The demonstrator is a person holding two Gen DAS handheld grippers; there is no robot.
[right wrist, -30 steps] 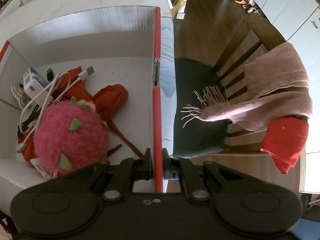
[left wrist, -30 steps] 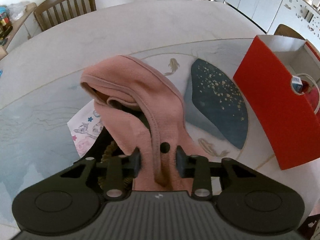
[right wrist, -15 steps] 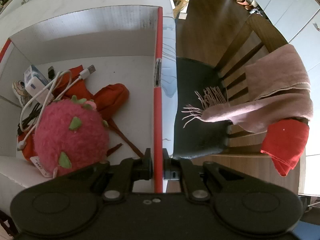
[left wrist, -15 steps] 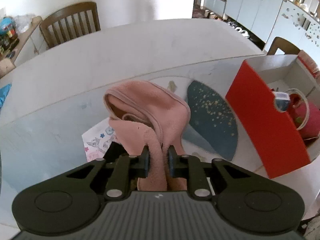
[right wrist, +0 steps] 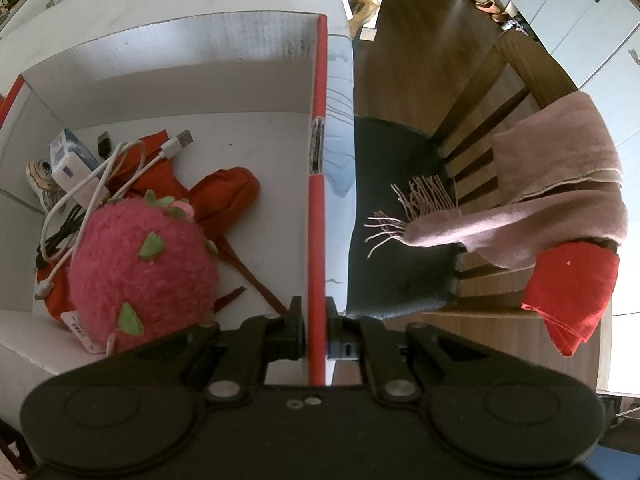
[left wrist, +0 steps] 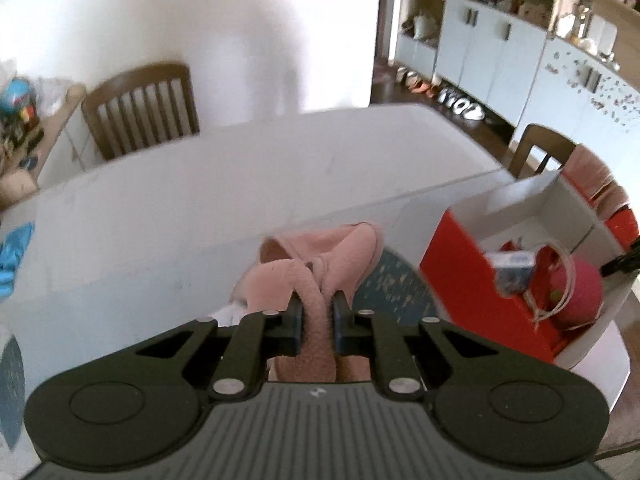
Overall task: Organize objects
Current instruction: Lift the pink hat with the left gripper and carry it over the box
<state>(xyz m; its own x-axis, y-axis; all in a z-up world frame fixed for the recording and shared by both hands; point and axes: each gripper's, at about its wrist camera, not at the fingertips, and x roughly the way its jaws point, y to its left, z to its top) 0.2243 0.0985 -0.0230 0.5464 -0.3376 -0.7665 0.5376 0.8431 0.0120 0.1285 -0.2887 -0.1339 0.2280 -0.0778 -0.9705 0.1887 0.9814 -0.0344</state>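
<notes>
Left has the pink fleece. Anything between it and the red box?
Nothing visible does. The left gripper is shut on the pink fleece, and only bare table mat lies between it and the red box, whose wall the right gripper clamps.

Box (right wrist: 168, 80) back half bare; plush (right wrist: 140, 260) in front.

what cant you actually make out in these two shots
- Left wrist view: the lower part of the pink cloth sits behind the left tongs.
- Left wrist view: blue carton print is motion-blurred.
- Right wrist view: plush tag text too small; box wall base behind the right tongs.
</notes>
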